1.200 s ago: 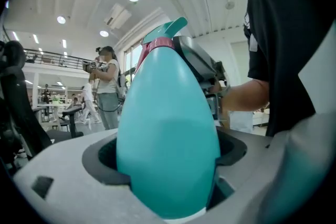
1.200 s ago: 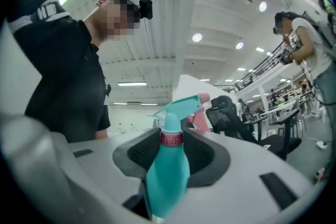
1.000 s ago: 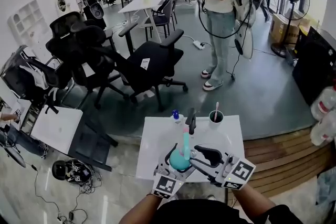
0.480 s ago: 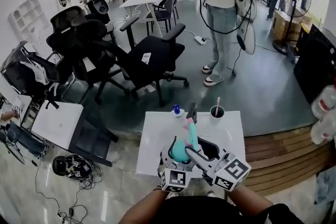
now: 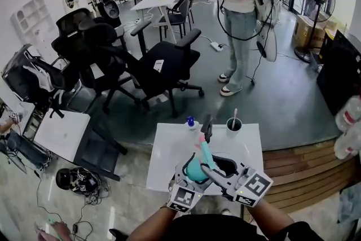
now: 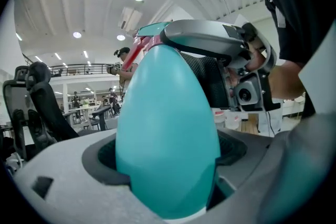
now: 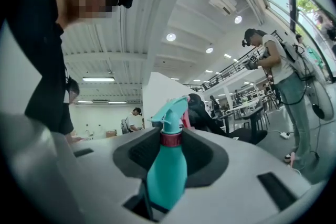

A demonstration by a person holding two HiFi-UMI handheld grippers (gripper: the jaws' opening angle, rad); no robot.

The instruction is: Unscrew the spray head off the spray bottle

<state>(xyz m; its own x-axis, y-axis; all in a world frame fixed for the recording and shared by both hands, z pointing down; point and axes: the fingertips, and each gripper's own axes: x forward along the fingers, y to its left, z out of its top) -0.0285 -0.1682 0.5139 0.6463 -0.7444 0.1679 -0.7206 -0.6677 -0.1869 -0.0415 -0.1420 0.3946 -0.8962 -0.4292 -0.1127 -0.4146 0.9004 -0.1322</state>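
Head view: low in the centre of the frame, just over the near edge of a white table (image 5: pixel 169 147), a teal spray bottle (image 5: pixel 193 171) held upright, with the spray head (image 5: pixel 202 147) on top. Clamped round the belly from lower left by the left gripper (image 5: pixel 188 173). Reached from lower right by the right gripper (image 5: pixel 210 166), up at the neck.

Left gripper view: filling the middle of the frame, the bottle's round body, pressed between both jaws. At upper right, the grey of the other gripper, over the top of the bottle.

Right gripper view: in the centre of the frame, the neck and red collar (image 7: pixel 170 139) standing between the jaws, with a gap on either side. Just been closing in, not yet pressing. Head seated on the collar, no thread showing.

Judged from that: nothing unscrewed so far. Left to do: grip the collar or head, twist, lift off.
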